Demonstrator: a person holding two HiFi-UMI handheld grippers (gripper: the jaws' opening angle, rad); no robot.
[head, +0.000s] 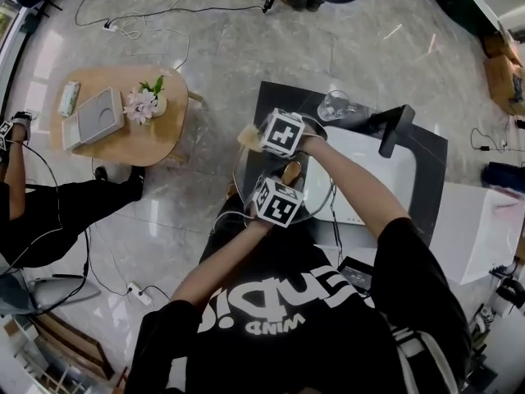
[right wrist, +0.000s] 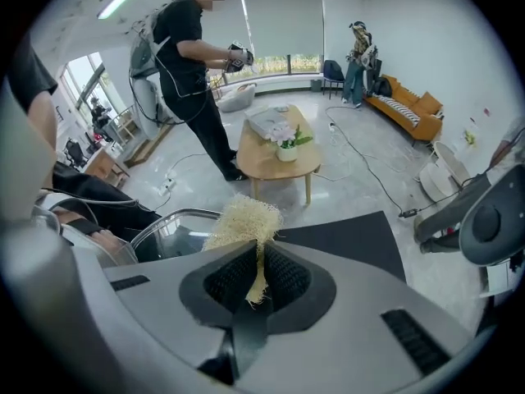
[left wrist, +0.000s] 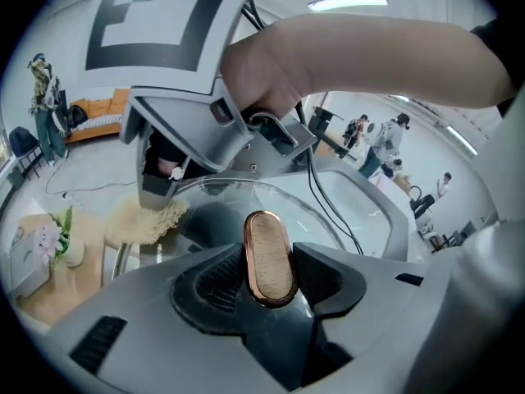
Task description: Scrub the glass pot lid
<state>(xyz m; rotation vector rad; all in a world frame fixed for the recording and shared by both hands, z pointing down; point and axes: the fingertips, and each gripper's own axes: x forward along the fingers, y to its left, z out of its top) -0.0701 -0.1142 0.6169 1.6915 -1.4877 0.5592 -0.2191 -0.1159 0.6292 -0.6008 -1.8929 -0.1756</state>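
Left gripper [left wrist: 267, 284] clamps glass pot lid [left wrist: 238, 197] by its wooden knob [left wrist: 269, 253], frame centre: you hold it steady | right gripper [right wrist: 257, 276] pinches loofah scrubber [right wrist: 244, 220]: you press it flat on the glass

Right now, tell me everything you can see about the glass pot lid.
The lid is clear glass with a metal rim and an oblong knob, wood-topped with a copper-coloured band. The left gripper clamps the knob, holding it above the white sink. The right gripper holds a pale fibrous scrubber at its far rim.
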